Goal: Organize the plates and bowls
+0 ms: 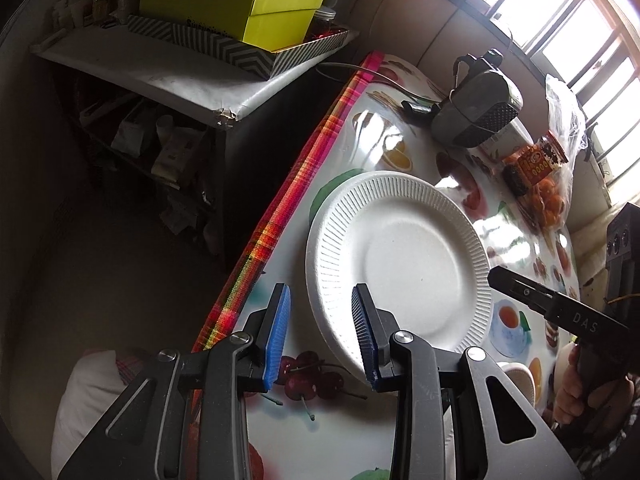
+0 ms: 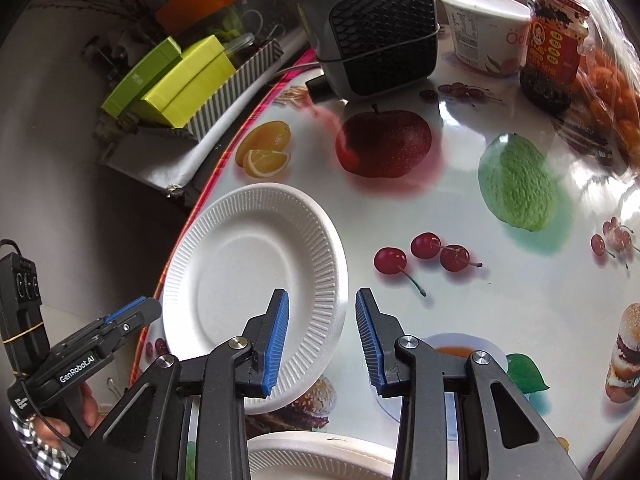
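A white ribbed paper plate (image 1: 400,256) lies on the fruit-print table near its left edge; it also shows in the right wrist view (image 2: 248,280). My left gripper (image 1: 320,336) is open and empty, its fingers straddling the plate's near rim just above it. My right gripper (image 2: 322,336) is open and empty over the plate's right rim; it shows at the right of the left wrist view (image 1: 516,284). A second white paper plate (image 2: 320,456) sits partly hidden under my right gripper. The left gripper shows at lower left (image 2: 132,316).
A grey heater (image 2: 372,28) stands at the table's back. A white tub (image 2: 484,28), a sauce jar (image 2: 554,44) and a bag of oranges (image 2: 612,100) stand at back right. A side shelf with green boxes (image 1: 232,8) is beyond the table's striped edge (image 1: 280,216).
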`<state>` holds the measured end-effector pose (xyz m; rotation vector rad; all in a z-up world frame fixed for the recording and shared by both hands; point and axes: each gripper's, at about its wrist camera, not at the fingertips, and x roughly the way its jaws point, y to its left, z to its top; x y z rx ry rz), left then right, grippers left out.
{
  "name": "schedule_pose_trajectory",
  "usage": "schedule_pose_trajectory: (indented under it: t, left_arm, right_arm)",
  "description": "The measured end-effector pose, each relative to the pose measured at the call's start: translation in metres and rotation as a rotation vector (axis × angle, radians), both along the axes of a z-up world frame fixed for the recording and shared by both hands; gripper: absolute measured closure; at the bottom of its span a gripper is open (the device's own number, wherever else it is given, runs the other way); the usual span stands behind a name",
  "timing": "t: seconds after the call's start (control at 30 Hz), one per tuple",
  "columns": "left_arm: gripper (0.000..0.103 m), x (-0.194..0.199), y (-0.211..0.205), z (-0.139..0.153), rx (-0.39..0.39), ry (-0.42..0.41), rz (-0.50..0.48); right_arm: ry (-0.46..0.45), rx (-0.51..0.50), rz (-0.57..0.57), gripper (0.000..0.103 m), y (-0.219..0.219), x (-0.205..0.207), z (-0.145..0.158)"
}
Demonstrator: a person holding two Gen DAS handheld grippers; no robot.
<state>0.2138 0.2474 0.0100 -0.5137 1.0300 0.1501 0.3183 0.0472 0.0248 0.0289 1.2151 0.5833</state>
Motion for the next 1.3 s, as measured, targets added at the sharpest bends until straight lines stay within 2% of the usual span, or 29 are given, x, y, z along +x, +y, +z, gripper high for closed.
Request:
schedule_pose_trajectory:
  t: [0.23, 0.5, 0.67, 1.3]
  left_arm:
    - [0.077, 0.004, -0.003, -0.005, -0.009, 0.015, -0.01]
    - [0.087, 0.006, -0.004, -0.007, -0.003, 0.024, -0.008]
    - [0.088, 0.005, -0.004, -0.006, -0.006, 0.02, -0.007]
    - [0.088, 0.0, -0.006, 0.005, 0.017, -0.001, -0.004]
  right_arm:
    - [0.012, -0.008, -0.006, 0.08, -0.001, 0.001, -0.005]
    - [0.015, -0.016, -0.005, 0.084, -0.001, 0.002, -0.008]
    - [0.015, -0.019, -0.008, 0.087, -0.002, 0.001, -0.008]
    - [0.003, 0.003, -0.015, 0.087, -0.007, -0.003, -0.002]
